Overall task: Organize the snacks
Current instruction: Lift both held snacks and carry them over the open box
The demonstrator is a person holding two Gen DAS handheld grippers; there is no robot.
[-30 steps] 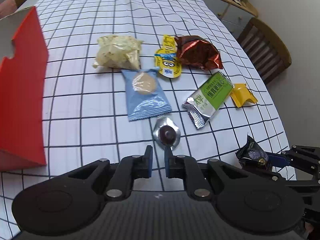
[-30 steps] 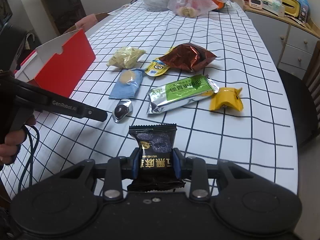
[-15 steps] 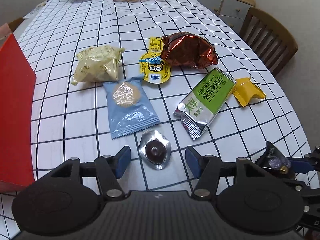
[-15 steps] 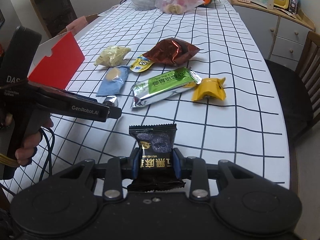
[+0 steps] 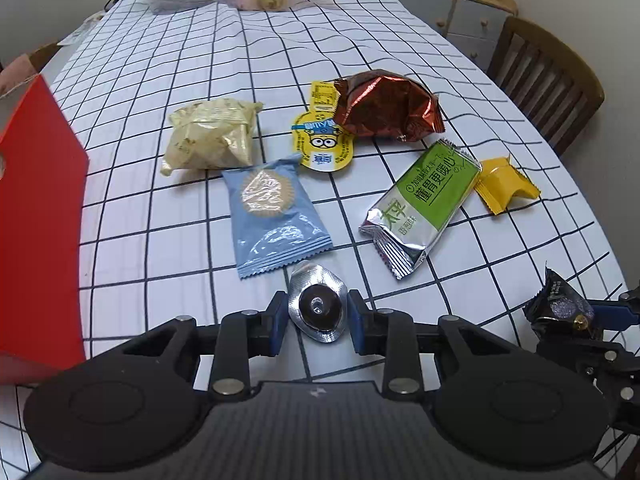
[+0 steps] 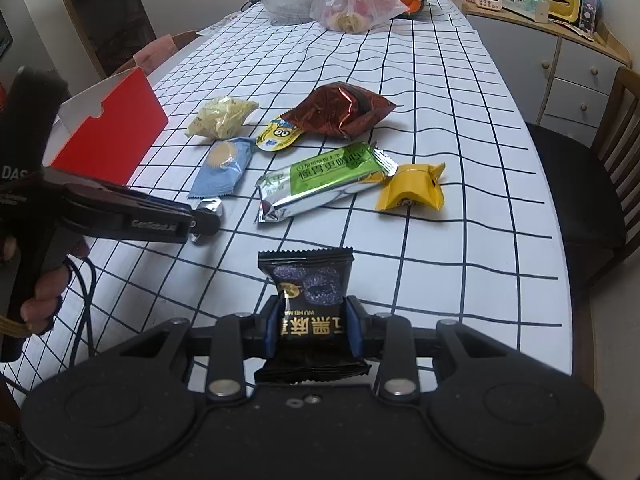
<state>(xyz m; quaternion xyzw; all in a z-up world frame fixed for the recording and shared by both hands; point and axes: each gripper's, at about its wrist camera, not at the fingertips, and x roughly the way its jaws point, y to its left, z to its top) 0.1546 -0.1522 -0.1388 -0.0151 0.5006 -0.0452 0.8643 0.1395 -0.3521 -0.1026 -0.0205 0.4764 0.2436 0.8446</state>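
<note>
1. Looking along the left claw, low centre of the left wrist view: fingers set on either side of a silver foil candy, pads just beside or touching its edges, the crinkled wrap not visibly squeezed. Cannot tell whether clenched on it or only bracketing it.
2. Lying with its long axis running up and down the frame, between the fingers, the candy seems to rest flat on the checked tablecloth, just below the blue cookie packet.
3. Spread across mid-frame: a pale yellow bag, a yellow cartoon jelly cup, a brown foil bag, a green bar wrapper, a small yellow packet. Red box at the left edge, presumably the goal.
4. Showing at the lower right edge: the right claw with its black packet.
5. Turning to the right wrist view: right claw at low centre, grasping a black packet held upright, clear of the cloth.
6. Reaching in from the left edge, the other claw sits at the silver candy, below the blue packet.
7. Standing at upper left, the red box, open at the top, far nearer the left claw than the right; judged next move: close fully on the candy, lift, swing left to the box.
</note>
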